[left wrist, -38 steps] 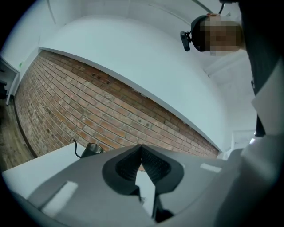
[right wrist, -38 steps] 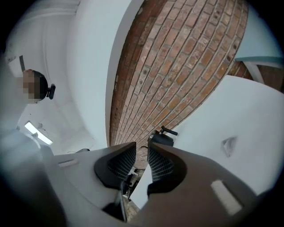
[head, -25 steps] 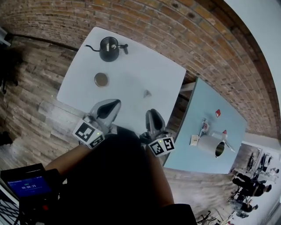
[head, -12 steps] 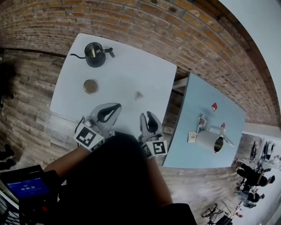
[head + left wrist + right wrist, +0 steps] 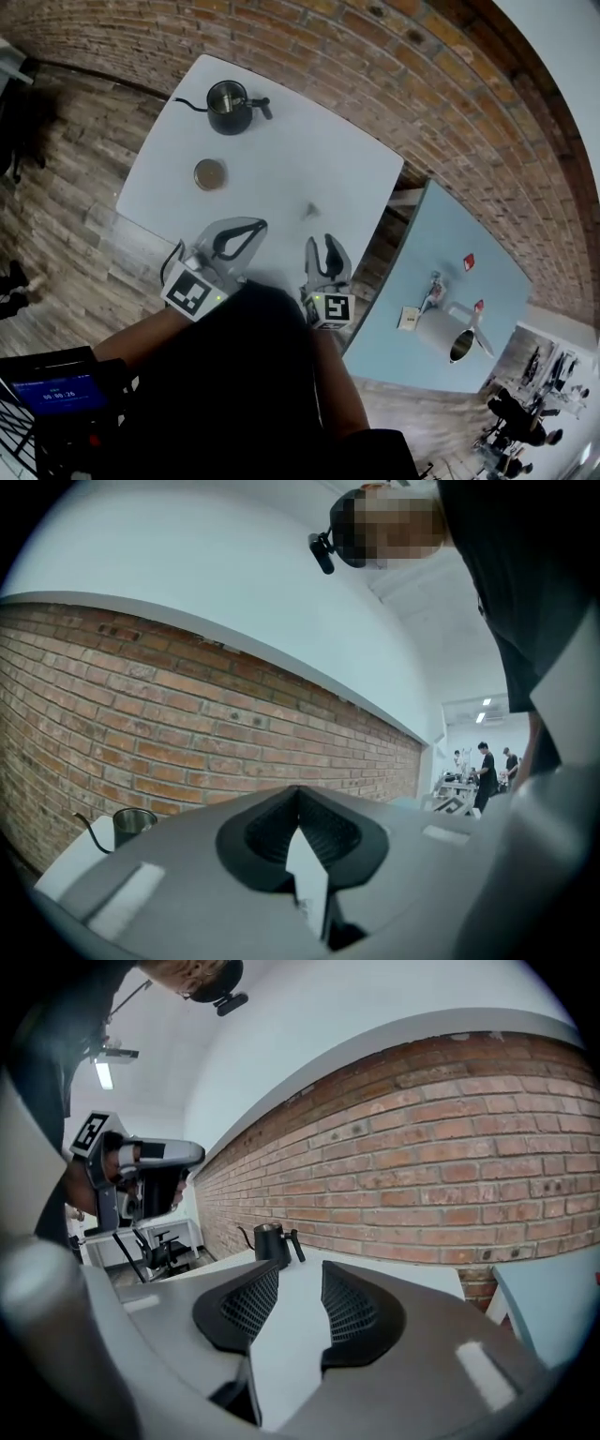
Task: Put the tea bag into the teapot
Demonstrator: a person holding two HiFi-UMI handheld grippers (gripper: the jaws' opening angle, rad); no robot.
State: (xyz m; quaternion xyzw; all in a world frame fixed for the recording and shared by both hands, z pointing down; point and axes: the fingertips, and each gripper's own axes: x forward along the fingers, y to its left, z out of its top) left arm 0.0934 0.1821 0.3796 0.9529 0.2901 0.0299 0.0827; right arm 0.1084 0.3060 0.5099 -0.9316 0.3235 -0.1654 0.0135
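A black teapot (image 5: 230, 106) with a thin spout stands open at the far left of the white table (image 5: 281, 150). The teapot also shows in the right gripper view (image 5: 270, 1241) and the left gripper view (image 5: 134, 825). Its round lid (image 5: 210, 173) lies nearer to me. The small tea bag (image 5: 311, 210) lies alone toward the table's right side. My left gripper (image 5: 253, 226) hovers over the near edge, tips together, empty (image 5: 298, 794). My right gripper (image 5: 325, 244) sits just short of the tea bag. Its jaws have just been opening, with nothing between them (image 5: 300, 1274).
A pale blue table (image 5: 422, 272) stands to the right with a metal cylinder (image 5: 450, 336) and small items on it. A brick wall runs behind both tables. A device with a blue screen (image 5: 56, 398) is at the lower left. People stand far off at the lower right.
The right gripper's jaws have spread apart. Both grippers have shifted only a little over the table's near edge, and the tea bag, lid and teapot stay put.
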